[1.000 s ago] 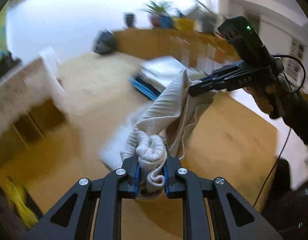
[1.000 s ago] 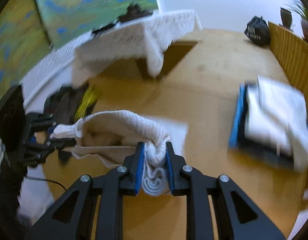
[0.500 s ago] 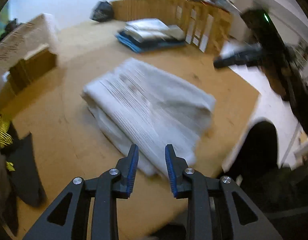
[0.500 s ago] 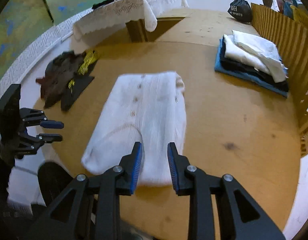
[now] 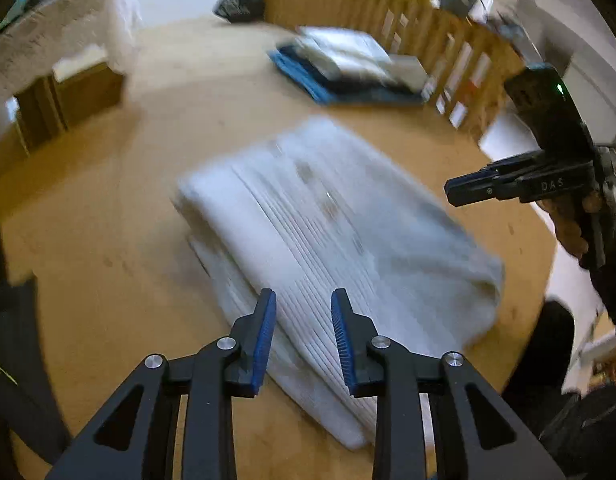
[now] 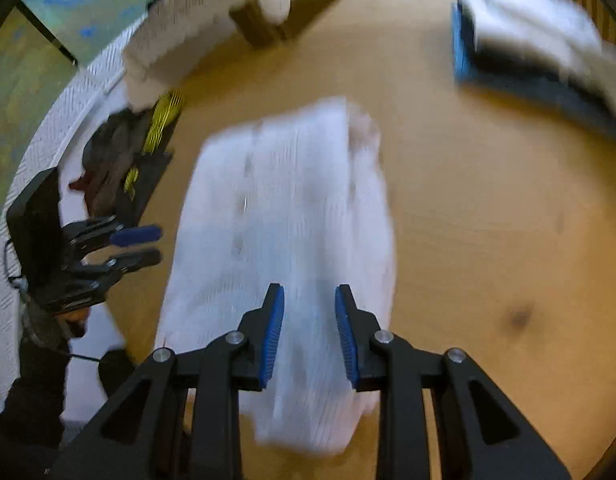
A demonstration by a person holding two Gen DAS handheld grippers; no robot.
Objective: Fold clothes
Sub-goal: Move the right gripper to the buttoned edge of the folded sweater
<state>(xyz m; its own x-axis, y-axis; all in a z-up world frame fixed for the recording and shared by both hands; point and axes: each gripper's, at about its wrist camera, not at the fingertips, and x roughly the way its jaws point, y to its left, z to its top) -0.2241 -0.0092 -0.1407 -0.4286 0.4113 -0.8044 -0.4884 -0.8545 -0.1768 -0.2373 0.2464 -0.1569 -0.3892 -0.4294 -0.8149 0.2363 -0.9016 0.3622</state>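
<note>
A white knitted garment [image 5: 332,224] lies folded in a flat rectangle on the round wooden table [image 5: 119,240]. It also shows in the right wrist view [image 6: 283,232]. My left gripper [image 5: 303,304] is open and empty, hovering over the garment's near end. My right gripper [image 6: 310,300] is open and empty above the garment's other near edge. The right gripper shows at the right of the left wrist view [image 5: 460,190], and the left gripper at the left of the right wrist view [image 6: 153,246]. Both views are motion-blurred.
A stack of folded clothes [image 5: 344,68] on a blue piece [image 6: 524,44] lies at the table's far side by a wooden fence [image 5: 448,52]. Dark clothes with yellow stripes [image 6: 127,160] lie at the table's left edge. A lace-covered stand [image 5: 55,44] is behind.
One second ago both grippers were shut on the garment and held it up. They have let go, it lies folded on the table, and both grippers have moved closer over it.
</note>
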